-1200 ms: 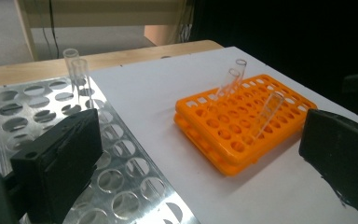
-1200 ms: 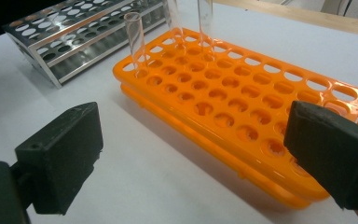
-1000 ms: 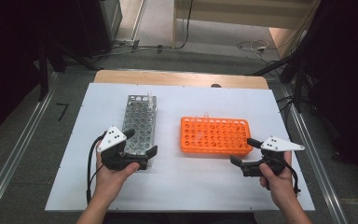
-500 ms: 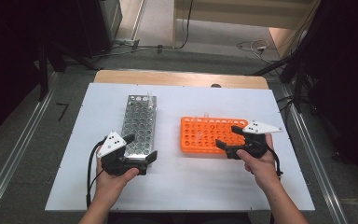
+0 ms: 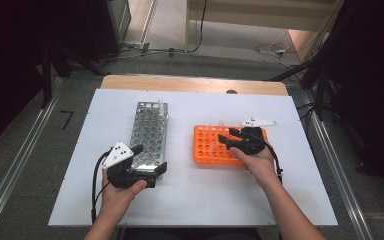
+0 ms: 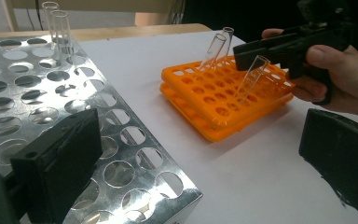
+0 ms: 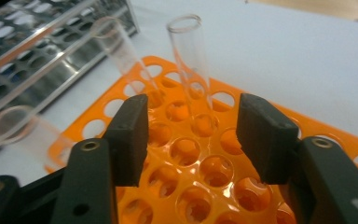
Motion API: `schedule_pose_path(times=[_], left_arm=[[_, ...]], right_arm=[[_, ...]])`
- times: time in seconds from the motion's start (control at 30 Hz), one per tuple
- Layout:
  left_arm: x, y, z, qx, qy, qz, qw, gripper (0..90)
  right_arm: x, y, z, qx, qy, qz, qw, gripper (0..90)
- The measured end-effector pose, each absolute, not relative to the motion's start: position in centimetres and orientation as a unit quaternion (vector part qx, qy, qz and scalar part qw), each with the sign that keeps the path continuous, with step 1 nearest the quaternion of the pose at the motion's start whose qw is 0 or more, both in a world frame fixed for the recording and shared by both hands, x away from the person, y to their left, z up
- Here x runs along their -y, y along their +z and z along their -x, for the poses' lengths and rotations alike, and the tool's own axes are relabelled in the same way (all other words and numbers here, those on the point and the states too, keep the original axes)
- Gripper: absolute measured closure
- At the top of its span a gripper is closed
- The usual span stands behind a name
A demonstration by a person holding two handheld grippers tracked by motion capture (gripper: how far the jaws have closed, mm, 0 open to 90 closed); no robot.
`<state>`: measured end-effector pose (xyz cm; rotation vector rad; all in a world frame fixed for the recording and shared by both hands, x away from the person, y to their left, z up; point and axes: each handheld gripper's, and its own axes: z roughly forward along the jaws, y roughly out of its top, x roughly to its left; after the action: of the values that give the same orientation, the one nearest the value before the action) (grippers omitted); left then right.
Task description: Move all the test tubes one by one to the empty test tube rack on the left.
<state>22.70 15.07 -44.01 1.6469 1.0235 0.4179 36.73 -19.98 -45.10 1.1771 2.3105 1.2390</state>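
An orange tube rack [image 5: 215,152] lies right of centre and holds three clear glass tubes, each leaning. My right gripper [image 5: 225,139] hovers over its top, open. In the right gripper view its jaws [image 7: 193,135] stand either side of one upright tube [image 7: 191,56], just short of it and not touching. A second tube [image 7: 121,51] leans at the left, and a third [image 7: 23,135] is blurred near the rack's corner. A metal rack [image 5: 150,132] stands left of centre with two tubes [image 6: 60,28] at its far end. My left gripper [image 5: 149,160] is open at that rack's near right corner [image 6: 168,186].
The racks sit on a white board [image 5: 195,205] over a wooden table [image 5: 190,84]. Metal rails run along the floor on both sides, and cables lie on the floor beyond the table. Bare board lies in front of both racks and to the right of the orange one.
My right gripper has moved from the board's front right, left and forward, to over the orange rack. The left gripper has hardly moved.
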Motion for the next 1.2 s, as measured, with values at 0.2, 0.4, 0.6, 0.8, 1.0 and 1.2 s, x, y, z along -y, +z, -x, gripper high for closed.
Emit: schedule_pose_path(times=[0.2,0.4,0.6,0.8,1.0,1.2], left_arm=[[-15.3,-44.0,-22.7,-0.433,0.176,-0.694,0.548,0.0],[-15.0,-44.0,-22.8,-0.431,0.174,-0.696,0.547,0.0],[-14.9,-44.0,-22.8,-0.430,0.175,-0.696,0.547,0.0],[-14.7,-43.9,-22.9,-0.427,0.175,-0.699,0.546,0.0],[-14.6,-43.9,-22.8,-0.425,0.178,-0.700,0.547,0.0],[-14.6,-43.7,-22.8,-0.423,0.178,-0.698,0.549,0.0]], right_arm=[[19.3,-45.7,-37.8,-0.802,0.420,-0.408,0.116,53.4],[18.5,-45.7,-38.1,-0.806,0.405,-0.414,0.123,60.8],[18.3,-45.8,-38.2,-0.808,0.391,-0.420,0.134,66.8],[18.3,-45.8,-38.2,-0.803,0.388,-0.430,0.143,73.0],[18.4,-45.7,-38.0,-0.796,0.396,-0.432,0.153,74.2],[18.7,-45.1,-37.6,-0.786,0.417,-0.425,0.163,74.3]])
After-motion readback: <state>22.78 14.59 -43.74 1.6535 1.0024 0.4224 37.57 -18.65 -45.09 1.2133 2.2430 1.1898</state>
